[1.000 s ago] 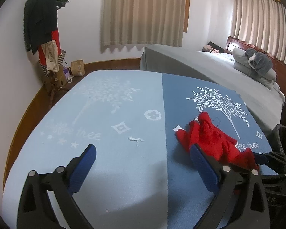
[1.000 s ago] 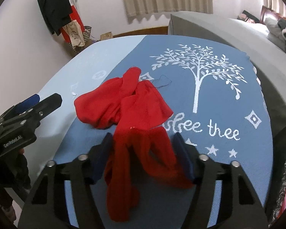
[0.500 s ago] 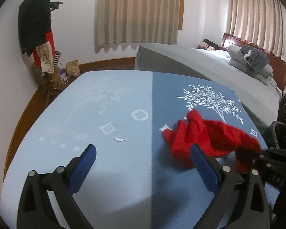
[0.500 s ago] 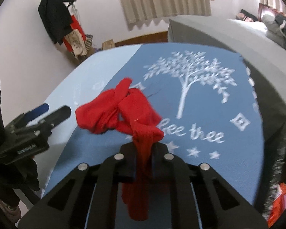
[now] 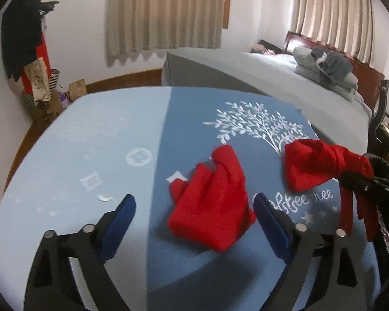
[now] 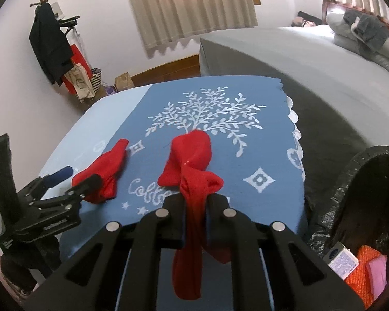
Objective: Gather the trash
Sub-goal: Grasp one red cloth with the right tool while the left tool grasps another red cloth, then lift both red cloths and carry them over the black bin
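My right gripper is shut on a red sock and holds it just above the blue tablecloth; the sock also shows in the left wrist view, hanging from the right gripper. A second red sock lies on the cloth between the fingers of my left gripper, which is open; it also shows in the right wrist view, next to the left gripper. A small white paper scrap lies on the light blue half.
A black-lined trash bin with orange and pink trash stands at the table's right edge. A grey bed lies beyond the table. A coat rack with clothes and bags stands in the far left corner.
My right gripper closed on one red sock and lifted it away to the right, splitting the pile. My left gripper moved right, so the other sock now lies between its fingers.
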